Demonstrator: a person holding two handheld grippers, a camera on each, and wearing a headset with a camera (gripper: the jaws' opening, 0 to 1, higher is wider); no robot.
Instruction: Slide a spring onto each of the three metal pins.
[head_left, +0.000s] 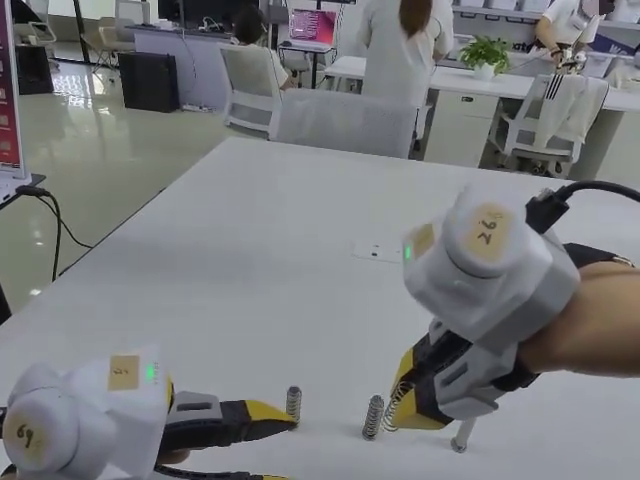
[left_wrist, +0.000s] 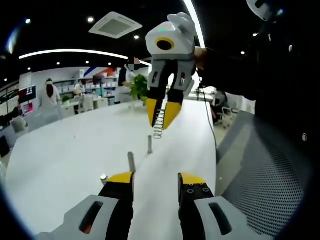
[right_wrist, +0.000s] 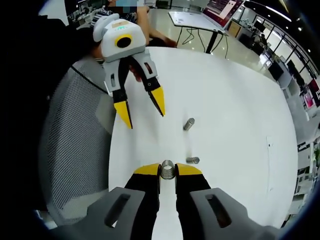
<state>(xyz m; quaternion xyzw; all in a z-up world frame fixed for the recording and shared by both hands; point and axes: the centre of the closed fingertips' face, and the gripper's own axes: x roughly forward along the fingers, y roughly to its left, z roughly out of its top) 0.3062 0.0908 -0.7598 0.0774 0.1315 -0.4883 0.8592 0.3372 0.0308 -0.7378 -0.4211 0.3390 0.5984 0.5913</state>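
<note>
Thin steel wire, loosely coiled, is what the right tongs have closed on: a small spring pinched across its side between the yellow tips. It is held low over the white table, close above and slightly beside a short metal pin. A second pin stands near the left tongs, which are spread wide with nothing between them, tips low over the table. A third pin shows just below the right tongs in the head view. Two of the pins look ribbed from up there; whether that is coils or threads, I cannot tell. The spring looks very light and soft, so I'd guess a hard squeeze would flatten its turns or shoot it out sideways, and smooth wire slips easily. Gripping across the upper turns seems best, leaving the lower end open and straight so its mouth can drop over the pin's top. The pins look slim and might tip if knocked; the free tongs could steady one near its foot.
</note>
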